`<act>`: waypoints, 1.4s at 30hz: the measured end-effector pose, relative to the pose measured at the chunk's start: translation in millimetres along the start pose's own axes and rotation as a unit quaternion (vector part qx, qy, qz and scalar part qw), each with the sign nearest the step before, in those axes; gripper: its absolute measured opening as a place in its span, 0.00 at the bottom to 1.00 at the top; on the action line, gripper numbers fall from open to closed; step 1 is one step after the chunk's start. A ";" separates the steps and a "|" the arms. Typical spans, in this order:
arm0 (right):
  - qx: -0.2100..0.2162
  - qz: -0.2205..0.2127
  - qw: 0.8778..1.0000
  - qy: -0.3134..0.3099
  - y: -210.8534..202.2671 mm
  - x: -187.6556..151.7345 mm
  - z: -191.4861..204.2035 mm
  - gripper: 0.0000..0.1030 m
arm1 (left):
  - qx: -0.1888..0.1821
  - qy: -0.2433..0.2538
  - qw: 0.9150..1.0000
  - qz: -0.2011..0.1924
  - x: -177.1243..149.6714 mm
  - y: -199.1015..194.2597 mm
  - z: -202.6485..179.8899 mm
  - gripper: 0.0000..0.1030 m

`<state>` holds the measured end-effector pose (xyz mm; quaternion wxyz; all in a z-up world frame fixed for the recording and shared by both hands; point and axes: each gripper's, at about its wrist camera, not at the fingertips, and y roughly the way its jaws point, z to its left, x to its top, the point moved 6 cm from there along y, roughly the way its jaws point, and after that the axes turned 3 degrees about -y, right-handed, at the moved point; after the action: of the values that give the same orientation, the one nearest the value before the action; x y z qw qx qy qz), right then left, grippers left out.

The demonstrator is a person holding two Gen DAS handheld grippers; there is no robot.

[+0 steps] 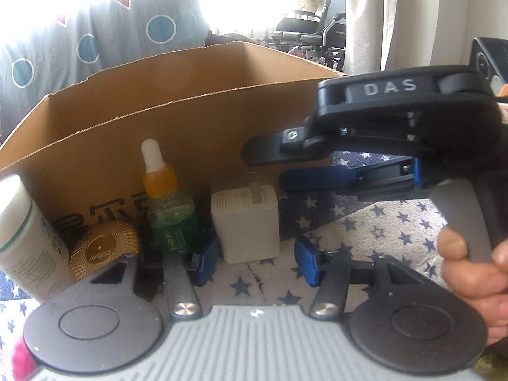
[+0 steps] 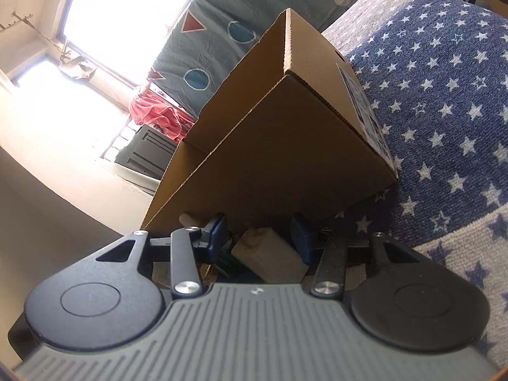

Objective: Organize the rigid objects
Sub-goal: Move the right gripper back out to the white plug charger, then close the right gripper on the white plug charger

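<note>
Four small items stand in a row against the cardboard box (image 1: 197, 101) on the star-patterned blanket (image 1: 365, 231): a white tube (image 1: 22, 238), a gold ribbed lid (image 1: 101, 247), a dropper bottle (image 1: 168, 203) and a white charger block (image 1: 246, 225). The left hand-held gripper (image 1: 254, 258) has its jaws apart, empty, before the charger; the right hand-held gripper (image 1: 276, 166) is likewise parted beside it. The charger looks stiff, light and smooth, best pinched across its flat sides. The glass-looking bottle seems fragile, so I'd take its body.

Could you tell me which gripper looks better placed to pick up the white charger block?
Probably left: the left gripper has open fingers either side of the white charger block, while the right gripper hovers above it.
</note>
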<state>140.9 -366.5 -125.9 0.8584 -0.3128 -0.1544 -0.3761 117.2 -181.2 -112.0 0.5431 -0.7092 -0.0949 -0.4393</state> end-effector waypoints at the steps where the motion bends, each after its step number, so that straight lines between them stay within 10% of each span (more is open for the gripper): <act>1: 0.001 0.002 1.000 -0.002 2.9 1.1 -1.2 0.43 | 0.002 0.002 1.000 -0.002 0.3 0.8 -1.0 0.54; 42: -0.043 0.090 0.993 -0.069 -22.0 -42.8 15.0 0.44 | 0.004 0.100 0.995 -0.024 -30.0 -22.1 -45.7 0.46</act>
<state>95.4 -344.7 -126.7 0.8616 -0.3877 -0.1680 -0.2813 62.0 -201.3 -117.5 0.5420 -0.6570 -0.0585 -0.5207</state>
